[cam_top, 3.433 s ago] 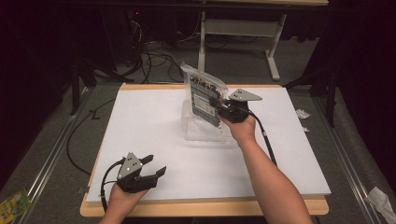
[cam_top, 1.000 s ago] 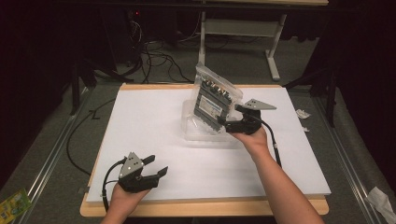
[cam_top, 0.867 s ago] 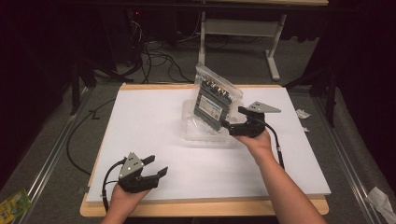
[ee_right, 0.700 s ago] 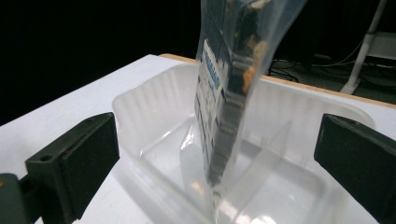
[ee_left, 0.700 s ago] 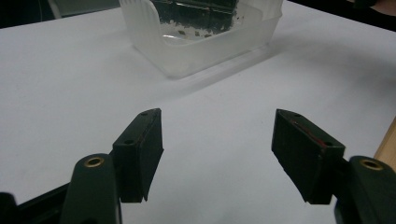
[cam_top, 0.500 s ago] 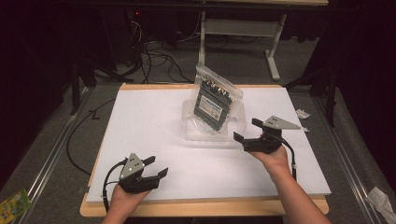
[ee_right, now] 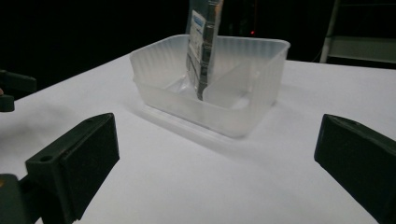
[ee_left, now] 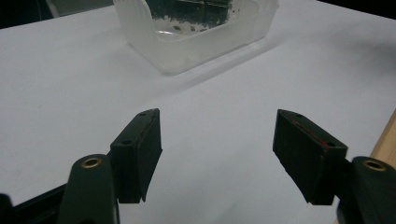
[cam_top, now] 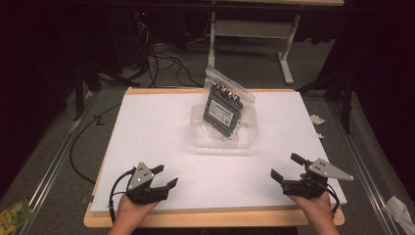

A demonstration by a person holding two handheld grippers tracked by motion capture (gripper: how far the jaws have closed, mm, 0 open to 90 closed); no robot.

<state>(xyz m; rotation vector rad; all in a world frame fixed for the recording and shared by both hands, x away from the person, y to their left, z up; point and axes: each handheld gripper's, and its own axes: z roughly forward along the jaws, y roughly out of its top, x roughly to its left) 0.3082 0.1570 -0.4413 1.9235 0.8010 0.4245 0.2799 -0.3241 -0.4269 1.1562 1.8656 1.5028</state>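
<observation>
My left gripper (cam_top: 164, 177) rests near the table's front edge, jaws apart and empty. Ahead, mid-table, the clear tray (cam_top: 247, 137) holds the bagged dark part (cam_top: 226, 104), standing tilted; its pale label (ee_right: 197, 21) is too blurred to read. From the right gripper view I see a divider (ee_right: 231, 80) inside the tray. My right gripper (cam_top: 288, 169) sits near the front-right corner, jaws wide apart, with bare white table (cam_top: 147, 127) around it.
</observation>
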